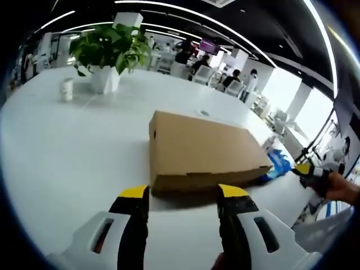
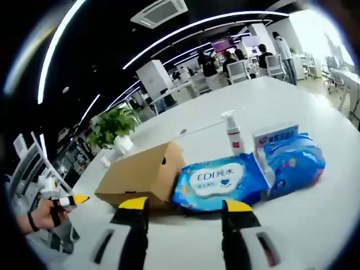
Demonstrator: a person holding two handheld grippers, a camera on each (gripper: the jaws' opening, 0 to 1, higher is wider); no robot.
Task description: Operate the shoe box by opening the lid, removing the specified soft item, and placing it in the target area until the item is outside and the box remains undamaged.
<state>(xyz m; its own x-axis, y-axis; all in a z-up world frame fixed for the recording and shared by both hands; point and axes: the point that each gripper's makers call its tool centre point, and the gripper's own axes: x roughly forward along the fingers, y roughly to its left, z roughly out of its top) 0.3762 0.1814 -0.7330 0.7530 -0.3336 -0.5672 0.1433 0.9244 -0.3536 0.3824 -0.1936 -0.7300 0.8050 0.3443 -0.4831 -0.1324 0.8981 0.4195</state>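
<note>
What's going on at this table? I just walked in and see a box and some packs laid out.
A person holds a hand-held gripper in each hand over a white table. The left hand-held gripper hangs open before a closed brown cardboard shoe box, touching nothing. The right hand-held gripper hangs open near a blue pack of wet wipes beside the box. The lid is not yet opened.

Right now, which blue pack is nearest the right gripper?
The blue wipes pack printed "EDI", lying beside the cardboard box, just beyond the right gripper; the other blue pack lies farther right.
</note>
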